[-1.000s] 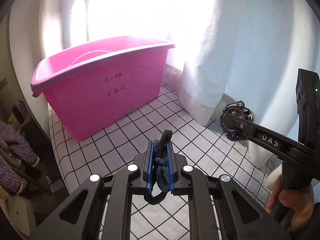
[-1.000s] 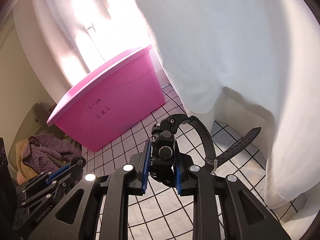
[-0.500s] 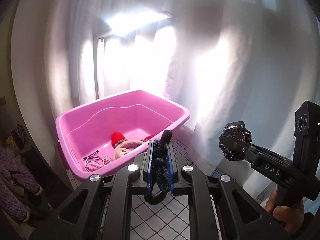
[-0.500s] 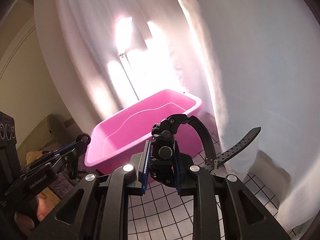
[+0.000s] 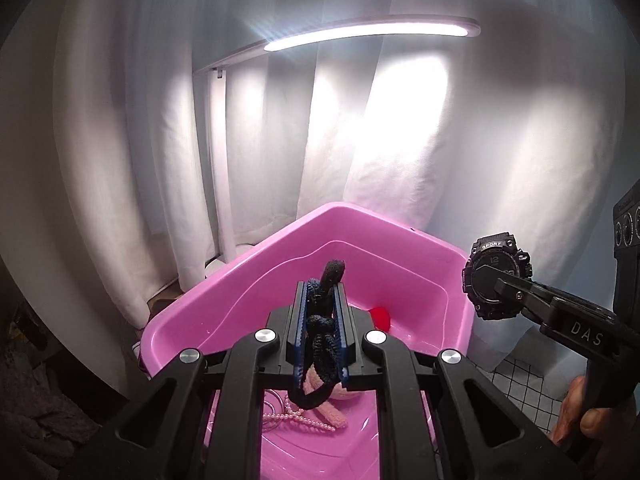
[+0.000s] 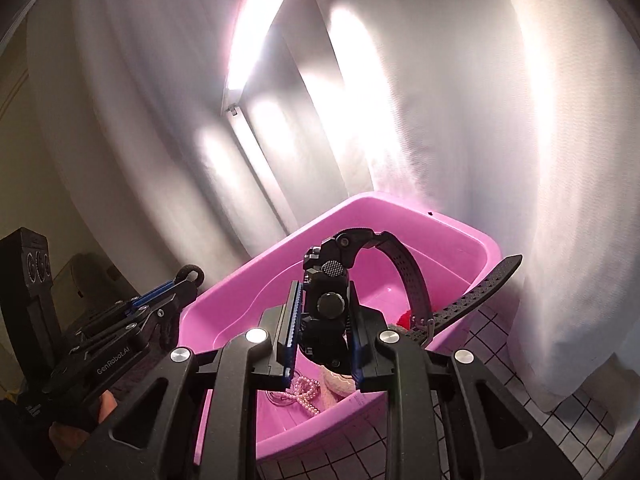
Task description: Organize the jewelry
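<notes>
My left gripper (image 5: 320, 300) is shut on a dark blue hair tie (image 5: 322, 320) and holds it above the open pink tub (image 5: 248, 280). My right gripper (image 6: 325, 292) is shut on a black sport watch (image 6: 326, 300), also above the pink tub (image 6: 248, 276); the watch's straps hang loose to the right. In the left wrist view the watch (image 5: 496, 280) and right gripper are at the right, just past the tub's rim. In the right wrist view the left gripper (image 6: 176, 284) is at the left. A pearl necklace (image 5: 304, 420), a pink plush piece (image 5: 332, 412) and a red item (image 5: 380, 318) lie in the tub.
White curtains (image 5: 360, 140) hang close behind and right of the tub. A lit lamp bar (image 5: 368, 32) is overhead. The tub stands on a white checked cloth (image 6: 540, 420). Purple fabric (image 5: 40, 420) lies at the lower left.
Both grippers have risen and moved forward over the tub, still holding the hair tie and the watch. The view went from the tub's side to looking into it.
</notes>
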`<state>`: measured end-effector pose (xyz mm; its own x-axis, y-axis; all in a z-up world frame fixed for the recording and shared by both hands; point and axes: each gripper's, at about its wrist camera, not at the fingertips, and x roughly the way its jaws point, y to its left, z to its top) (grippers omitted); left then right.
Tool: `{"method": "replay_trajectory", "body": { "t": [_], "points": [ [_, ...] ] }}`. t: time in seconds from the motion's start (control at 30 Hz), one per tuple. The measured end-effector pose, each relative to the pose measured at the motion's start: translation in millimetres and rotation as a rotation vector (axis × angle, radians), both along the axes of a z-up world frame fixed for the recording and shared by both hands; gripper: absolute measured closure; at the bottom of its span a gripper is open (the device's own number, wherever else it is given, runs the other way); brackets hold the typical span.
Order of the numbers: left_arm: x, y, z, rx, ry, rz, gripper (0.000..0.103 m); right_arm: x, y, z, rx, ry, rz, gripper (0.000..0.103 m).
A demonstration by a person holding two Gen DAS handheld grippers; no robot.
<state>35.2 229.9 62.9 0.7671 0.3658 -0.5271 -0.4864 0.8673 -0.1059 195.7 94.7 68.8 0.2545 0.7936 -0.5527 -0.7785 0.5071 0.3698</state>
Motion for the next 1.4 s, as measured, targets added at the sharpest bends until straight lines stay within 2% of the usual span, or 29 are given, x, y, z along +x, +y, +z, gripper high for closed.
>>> {"method": "replay_trajectory", "body": {
  "t": [0.23,0.47,0.6,0.73,0.83,0.9,0.97,1.03,1.1,1.27,1.4],
  "points": [
    [17,57,-28,-0.078,0.117,0.011,0.090,1,61,-16,-0.092,0.043,0.030,0.083],
    [32,89,-67,-0.238,0.274,-0.015,0.090,19,109,-44,-0.259,0.148,0.041,0.083],
    [38,95,-81,-0.269,0.339,-0.025,0.090,30,120,-61,-0.323,0.218,0.046,0.083],
    [45,98,-85,-0.282,0.377,-0.024,0.088,37,129,-71,-0.368,0.225,0.052,0.083],
    [45,94,-83,-0.268,0.385,-0.022,0.068,43,132,-76,-0.394,0.238,0.039,0.083],
    [46,94,-81,-0.251,0.381,-0.012,0.032,48,127,-76,-0.398,0.237,0.020,0.080],
    [44,93,-77,-0.232,0.364,-0.006,0.021,49,123,-73,-0.381,0.240,0.006,0.055],
    [44,92,-73,-0.220,0.358,-0.012,0.021,50,122,-69,-0.370,0.227,-0.008,0.053],
    [43,92,-71,-0.221,0.360,-0.010,0.013,51,123,-66,-0.366,0.221,-0.006,0.053],
    [41,94,-72,-0.236,0.370,0.001,0.009,45,118,-61,-0.363,0.206,-0.009,0.053],
    [38,93,-72,-0.215,0.376,0.022,0.008,42,117,-60,-0.367,0.191,-0.014,0.046]
  ]
}}
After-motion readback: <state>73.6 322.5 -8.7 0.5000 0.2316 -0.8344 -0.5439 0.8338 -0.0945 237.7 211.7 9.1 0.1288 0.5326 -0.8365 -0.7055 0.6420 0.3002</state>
